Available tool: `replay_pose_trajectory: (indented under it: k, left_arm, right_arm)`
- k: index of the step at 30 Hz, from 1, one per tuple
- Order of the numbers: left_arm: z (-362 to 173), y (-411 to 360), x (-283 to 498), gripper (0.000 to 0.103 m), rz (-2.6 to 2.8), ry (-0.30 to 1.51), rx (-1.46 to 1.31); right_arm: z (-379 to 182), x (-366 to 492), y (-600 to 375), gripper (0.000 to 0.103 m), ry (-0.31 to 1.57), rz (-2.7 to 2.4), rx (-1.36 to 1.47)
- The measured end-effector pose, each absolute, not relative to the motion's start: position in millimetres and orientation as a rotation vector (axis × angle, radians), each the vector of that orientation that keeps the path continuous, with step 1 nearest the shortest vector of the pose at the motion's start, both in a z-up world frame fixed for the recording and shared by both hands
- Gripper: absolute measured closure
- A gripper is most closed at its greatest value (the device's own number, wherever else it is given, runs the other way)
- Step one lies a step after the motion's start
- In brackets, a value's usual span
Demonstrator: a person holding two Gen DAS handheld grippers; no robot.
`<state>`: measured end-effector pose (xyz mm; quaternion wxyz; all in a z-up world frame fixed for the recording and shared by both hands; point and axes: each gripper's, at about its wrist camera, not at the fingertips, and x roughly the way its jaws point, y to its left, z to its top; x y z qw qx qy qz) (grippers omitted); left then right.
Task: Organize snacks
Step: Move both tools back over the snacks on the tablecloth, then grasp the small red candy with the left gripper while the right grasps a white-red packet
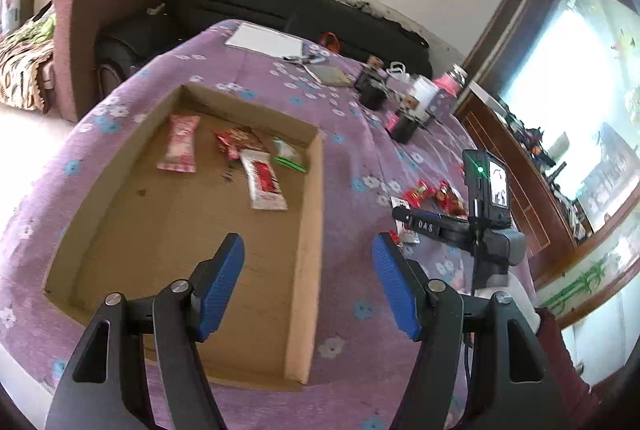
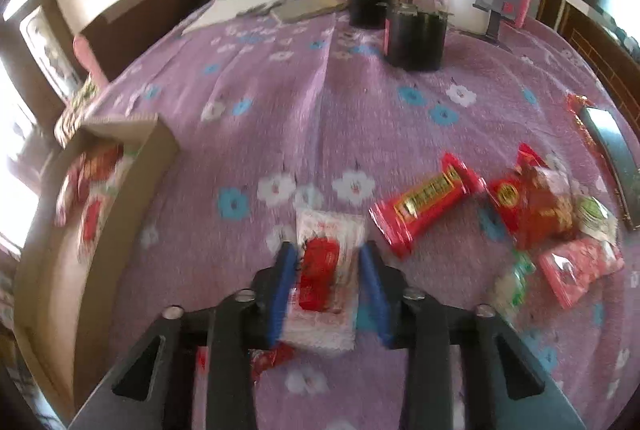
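Presently noted right gripper (image 2: 326, 270) straddling white-and-red snack packet (image 2: 322, 270), grip unclear; left gripper (image 1: 308, 270) agape, empty, cardboard tray (image 1: 310, 190) at 11 o'clock.

the whole right wrist view is smeared by motion, so the print on the white packet with a red label (image 2: 325, 272) cannot be read, and whether the blue pads (image 2: 281, 294) press its edges is unclear. a small red wrapper (image 2: 269, 357) is mostly hidden under the right gripper (image 2: 326, 294). the cardboard box (image 2: 132, 134) runs off the left edge there, its snacks mere streaks. in the left wrist view the right gripper's fingertips are hidden among the loose red packets (image 1: 434, 195), and lettering on the snacks in the box (image 1: 262, 180) is too small to read.
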<state>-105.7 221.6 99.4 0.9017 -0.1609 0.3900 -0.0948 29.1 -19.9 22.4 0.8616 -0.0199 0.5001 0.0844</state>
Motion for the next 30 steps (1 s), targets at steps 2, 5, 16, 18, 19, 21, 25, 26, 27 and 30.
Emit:
replay_pose_trajectory:
  k: [2, 5, 16, 18, 19, 21, 25, 26, 27, 30]
  left_arm:
    - [98, 208, -107, 0.037, -0.22, 0.814, -0.304]
    - [95, 187, -104, 0.037, -0.248, 0.829, -0.266]
    - [68, 84, -76, 0.037, -0.322, 0.845, 0.09]
    - [62, 68, -67, 0.037, -0.303, 0.815, 0.193]
    - [58, 62, -62, 0.037, -0.294, 0.807, 0.236]
    - [51, 53, -52, 0.037, -0.293, 0.824, 0.274]
    - [34, 45, -33, 0.037, -0.279, 0.874, 0.293]
    - [30, 42, -29, 0.037, -0.275, 0.877, 0.307]
    - [27, 41, -28, 0.037, -0.274, 0.88, 0.313]
    - [18, 37, -21, 0.037, -0.268, 0.904, 0.319]
  right_arm:
    - [22, 15, -26, 0.07, 1.057, 0.191, -0.066]
    - [23, -10, -44, 0.07, 1.063, 0.206, -0.094]
    - [23, -57, -86, 0.04, 1.0, 0.281, -0.024]
    - [22, -57, -89, 0.034, 0.979, 0.283, 0.006]
    - [22, -56, -91, 0.034, 0.967, 0.284, 0.014]
    - [21, -57, -91, 0.033, 0.952, 0.302, 0.015]
    - [21, -59, -98, 0.033, 0.937, 0.35, 0.057]
    - [21, -59, -100, 0.033, 0.936, 0.359, 0.071]
    - [22, -60, -100, 0.033, 0.935, 0.363, 0.076]
    - [22, -61, -99, 0.033, 0.932, 0.375, 0.074]
